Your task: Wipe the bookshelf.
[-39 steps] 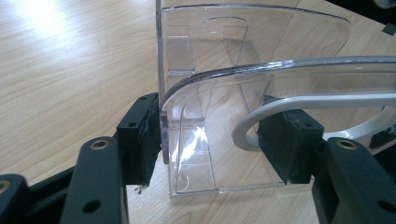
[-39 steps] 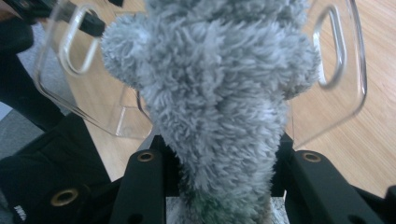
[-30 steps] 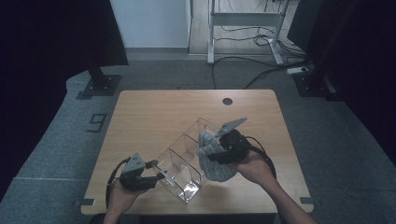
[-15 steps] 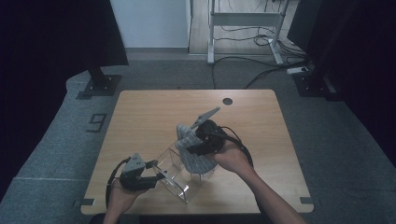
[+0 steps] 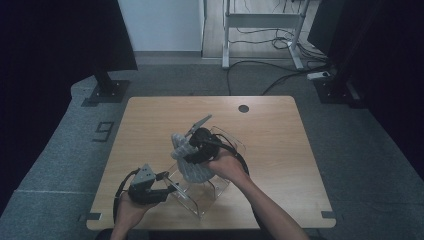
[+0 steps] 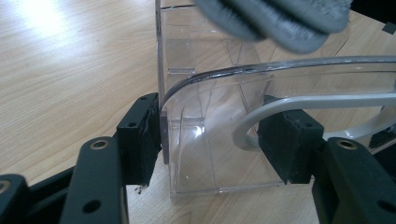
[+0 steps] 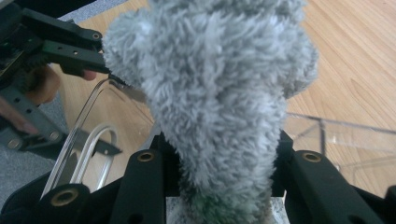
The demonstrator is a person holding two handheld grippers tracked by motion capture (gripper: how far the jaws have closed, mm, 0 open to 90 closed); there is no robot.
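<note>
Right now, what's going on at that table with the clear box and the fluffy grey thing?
A person works at the wooden table with a gripper in each hand. The left gripper is clamped on the end of a clear plastic box, steadying it near the table's front edge. The right gripper is shut on a fluffy grey cloth and carries it above the box, apparently to wipe it or drop it in.

Clear plastic organizer box (image 5: 200,192), compartmented, tipped on edge near the table's 6 o'clock edge. Fluffy grey duster cloth (image 5: 192,167) bunched against its 12 o'clock side.
</note>
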